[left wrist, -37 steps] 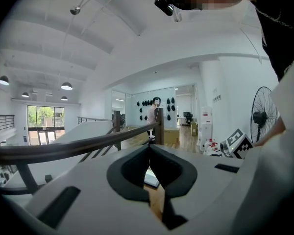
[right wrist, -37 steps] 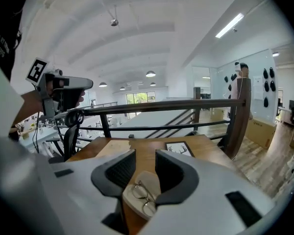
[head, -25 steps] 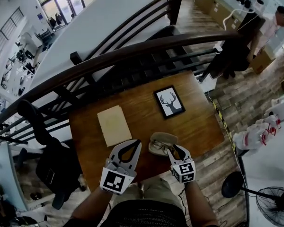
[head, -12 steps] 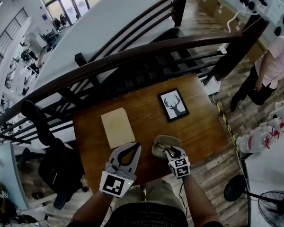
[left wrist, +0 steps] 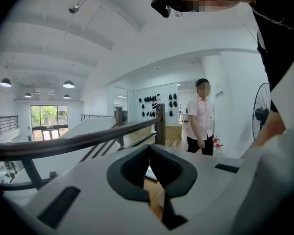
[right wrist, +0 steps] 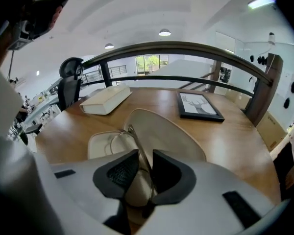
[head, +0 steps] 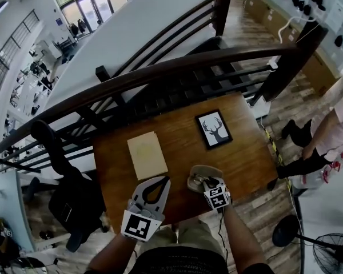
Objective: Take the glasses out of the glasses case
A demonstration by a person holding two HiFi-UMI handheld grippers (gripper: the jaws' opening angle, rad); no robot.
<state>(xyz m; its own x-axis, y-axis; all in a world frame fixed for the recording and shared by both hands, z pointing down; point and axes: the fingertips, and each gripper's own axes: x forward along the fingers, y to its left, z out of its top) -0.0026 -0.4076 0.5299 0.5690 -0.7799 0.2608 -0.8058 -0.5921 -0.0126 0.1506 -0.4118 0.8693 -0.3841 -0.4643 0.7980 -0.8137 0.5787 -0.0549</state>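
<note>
The beige glasses case [head: 201, 173] lies open near the front edge of the wooden table [head: 177, 153]. In the right gripper view its lid [right wrist: 171, 136] stands up behind the tray [right wrist: 100, 143], and the thin-framed glasses [right wrist: 131, 133] rest inside. My right gripper [head: 209, 183] points down into the case. Its jaws [right wrist: 144, 168] are closing around one temple arm of the glasses, which runs along the right pad with a gap still showing on the left. My left gripper [head: 162, 180] hovers left of the case, shut and empty, its tips [left wrist: 149, 149] touching.
A beige book [head: 147, 154] lies left of centre on the table, and a framed deer picture [head: 213, 128] at the back right. A dark railing [head: 160, 73] runs behind the table. A person [head: 331, 136] stands at the right, with a fan [head: 331, 253] on the floor.
My right gripper has sunk into the open case and its jaws have narrowed around the glasses' temple arm. The left gripper has stayed put. The person at the right has walked nearer.
</note>
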